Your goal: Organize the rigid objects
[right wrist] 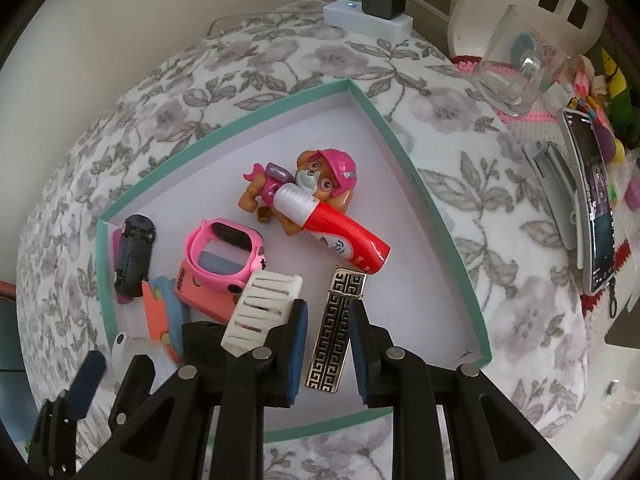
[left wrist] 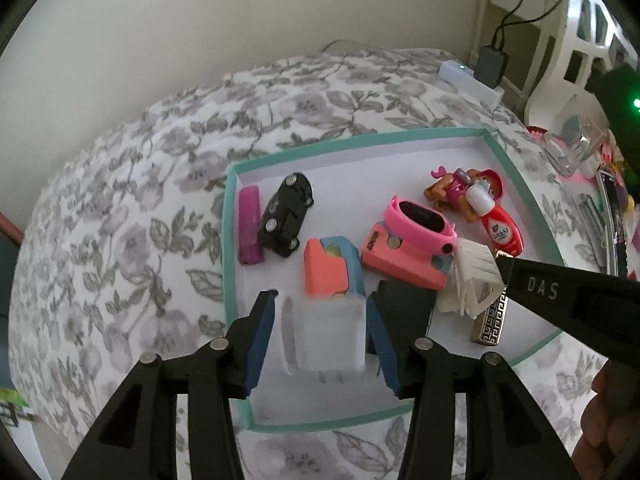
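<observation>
A teal-rimmed tray (left wrist: 230, 220) lies on a floral cloth and holds several small items. My left gripper (left wrist: 324, 296) stands open at the tray's near edge. A translucent white box (left wrist: 326, 336) sits between its blue pads, with a gap on the left side. My right gripper (right wrist: 329, 305) is shut on a black-and-silver patterned lighter (right wrist: 336, 332) near the tray floor. A white slotted piece (right wrist: 264, 308) leans beside its left finger. Further in lie a black toy car (left wrist: 286, 216), a pink watch (left wrist: 420, 224), a coral box (left wrist: 400, 264), a puppy figure (right wrist: 320, 176) and a red bottle (right wrist: 344, 236).
A purple piece (left wrist: 250, 224) lies against the tray's left wall, and an orange-and-blue piece (left wrist: 328, 268) sits just beyond the white box. A power strip (right wrist: 368, 20), a glass mug (right wrist: 520, 72), a phone (right wrist: 592, 200) and small clutter stand to the right of the tray.
</observation>
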Demonstrator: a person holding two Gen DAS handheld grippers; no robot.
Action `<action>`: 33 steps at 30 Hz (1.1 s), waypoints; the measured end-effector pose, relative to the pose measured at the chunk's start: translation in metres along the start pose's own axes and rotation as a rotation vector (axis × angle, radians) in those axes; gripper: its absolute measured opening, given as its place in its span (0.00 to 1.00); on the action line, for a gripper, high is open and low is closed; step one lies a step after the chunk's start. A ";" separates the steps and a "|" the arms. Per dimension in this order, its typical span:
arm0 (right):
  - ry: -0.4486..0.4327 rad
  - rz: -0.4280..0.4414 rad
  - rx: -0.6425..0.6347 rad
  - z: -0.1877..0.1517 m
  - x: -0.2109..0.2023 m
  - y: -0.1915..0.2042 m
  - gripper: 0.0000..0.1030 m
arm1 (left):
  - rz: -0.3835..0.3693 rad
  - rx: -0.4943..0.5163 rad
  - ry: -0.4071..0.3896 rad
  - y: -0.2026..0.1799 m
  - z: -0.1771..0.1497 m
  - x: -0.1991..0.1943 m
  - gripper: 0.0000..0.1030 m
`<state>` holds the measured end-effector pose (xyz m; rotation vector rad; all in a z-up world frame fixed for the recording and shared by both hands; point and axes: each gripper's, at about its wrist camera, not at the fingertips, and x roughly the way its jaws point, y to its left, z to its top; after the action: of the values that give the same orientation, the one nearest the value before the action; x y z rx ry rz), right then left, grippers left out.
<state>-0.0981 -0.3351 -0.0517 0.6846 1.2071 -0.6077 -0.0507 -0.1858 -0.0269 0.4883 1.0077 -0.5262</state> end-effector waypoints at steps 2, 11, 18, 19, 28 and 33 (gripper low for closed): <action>-0.006 -0.001 -0.003 0.000 -0.003 0.000 0.23 | 0.014 0.013 -0.018 -0.001 0.001 -0.003 0.51; -0.085 -0.011 -0.037 0.001 -0.029 0.009 0.24 | 0.028 -0.054 -0.048 0.017 0.008 -0.009 0.59; -0.118 -0.026 -0.112 -0.002 -0.039 0.032 0.36 | 0.098 -0.209 0.007 0.053 0.010 0.002 0.75; -0.116 -0.023 -0.120 -0.003 -0.038 0.035 0.36 | 0.115 -0.238 0.023 0.061 0.009 0.005 0.76; -0.115 -0.042 -0.267 -0.020 -0.034 0.076 0.58 | 0.199 -0.442 0.173 0.113 -0.010 0.034 0.79; -0.108 -0.050 -0.308 -0.027 -0.028 0.088 0.65 | 0.213 -0.476 0.224 0.124 -0.017 0.045 0.91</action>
<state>-0.0566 -0.2554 -0.0169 0.3586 1.1870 -0.4796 0.0338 -0.0880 -0.0566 0.2250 1.2339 -0.0324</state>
